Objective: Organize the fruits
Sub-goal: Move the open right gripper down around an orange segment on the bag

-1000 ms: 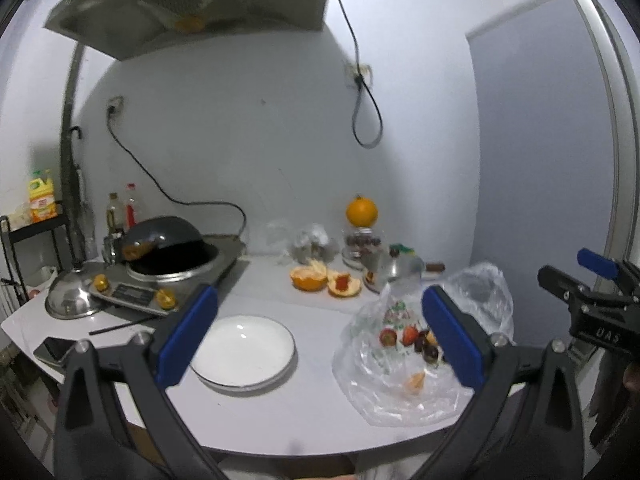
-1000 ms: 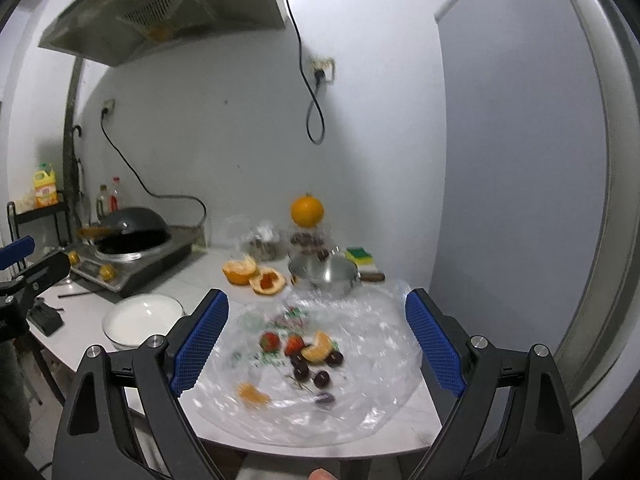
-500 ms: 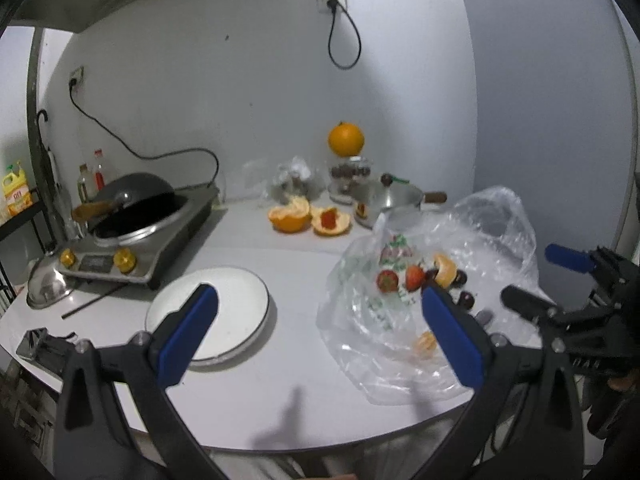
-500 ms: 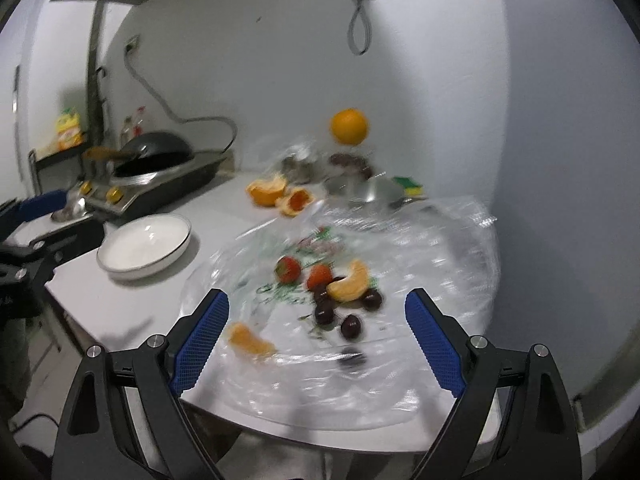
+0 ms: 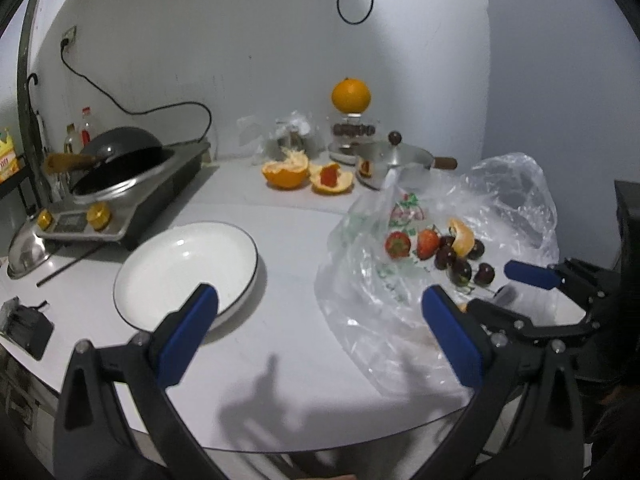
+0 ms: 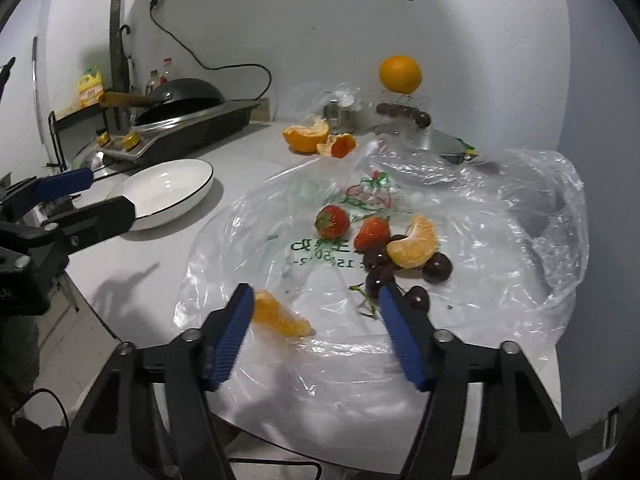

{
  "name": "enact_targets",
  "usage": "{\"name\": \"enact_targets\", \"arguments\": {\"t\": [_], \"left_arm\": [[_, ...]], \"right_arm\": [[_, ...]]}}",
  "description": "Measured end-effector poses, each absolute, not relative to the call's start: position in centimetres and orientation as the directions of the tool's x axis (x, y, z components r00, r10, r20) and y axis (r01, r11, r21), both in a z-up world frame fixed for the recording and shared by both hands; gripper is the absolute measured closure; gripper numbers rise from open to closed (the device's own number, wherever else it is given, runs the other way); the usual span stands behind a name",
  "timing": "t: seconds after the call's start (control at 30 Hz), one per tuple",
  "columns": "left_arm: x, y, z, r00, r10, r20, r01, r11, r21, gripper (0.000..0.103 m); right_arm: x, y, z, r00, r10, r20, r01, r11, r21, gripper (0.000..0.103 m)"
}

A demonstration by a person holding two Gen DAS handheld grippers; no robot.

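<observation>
A clear plastic bag (image 6: 500,208) lies flat on the white table (image 5: 288,240). On it lie two strawberries (image 6: 333,222), an orange segment (image 6: 414,246), several dark cherries (image 6: 438,268) and a second orange segment (image 6: 280,316). My right gripper (image 6: 316,320) is open, low over the bag, with the near orange segment just inside its left finger. My left gripper (image 5: 318,328) is open and empty above the table between the white plate (image 5: 180,268) and the bag (image 5: 500,200). The fruit also shows in the left wrist view (image 5: 432,242).
Orange peel halves (image 5: 308,174) lie at the back. A whole orange (image 5: 351,95) sits on a stand, next to a lidded steel pot (image 5: 400,160). An induction stove with a black wok (image 5: 116,160) stands at the left. A phone (image 5: 24,326) lies near the left edge.
Both grippers have moved forward and down toward the table. The right gripper has dropped close to the bag, and its jaws have narrowed around the near orange segment.
</observation>
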State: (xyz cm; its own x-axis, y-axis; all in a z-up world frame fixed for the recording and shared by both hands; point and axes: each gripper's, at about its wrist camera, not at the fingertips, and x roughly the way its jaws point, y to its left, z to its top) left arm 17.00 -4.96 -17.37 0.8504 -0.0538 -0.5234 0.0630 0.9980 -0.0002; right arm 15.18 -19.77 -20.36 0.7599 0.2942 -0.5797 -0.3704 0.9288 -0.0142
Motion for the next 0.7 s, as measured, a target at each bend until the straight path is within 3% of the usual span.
{"name": "enact_targets", "arguments": {"t": [0.2, 0.33, 0.4, 0.7], "left_arm": [[17.6, -4.7, -18.8, 0.831, -0.052, -0.554, 0.053, 0.998, -0.014, 0.000], [17.7, -4.4, -18.9, 0.831, -0.042, -0.555, 0.040, 0.999, -0.015, 0.000], [17.6, -4.3, -18.9, 0.830, -0.038, -0.556, 0.035, 0.999, -0.017, 0.000], [17.5, -4.8, -19.1, 0.827, -0.033, -0.561, 0.034, 0.999, -0.009, 0.000]], "right_arm": [[15.5, -18.5, -20.9, 0.723, 0.346, -0.598, -0.437, 0.899, -0.008, 0.041], [16.3, -18.2, -21.4, 0.700, 0.359, -0.617, -0.448, 0.894, 0.011, 0.060], [16.6, -18.2, -21.6, 0.692, 0.369, -0.621, -0.454, 0.891, 0.023, 0.064], [17.1, -18.3, -22.8, 0.647, 0.427, -0.631, -0.483, 0.870, 0.094, 0.065]]}}
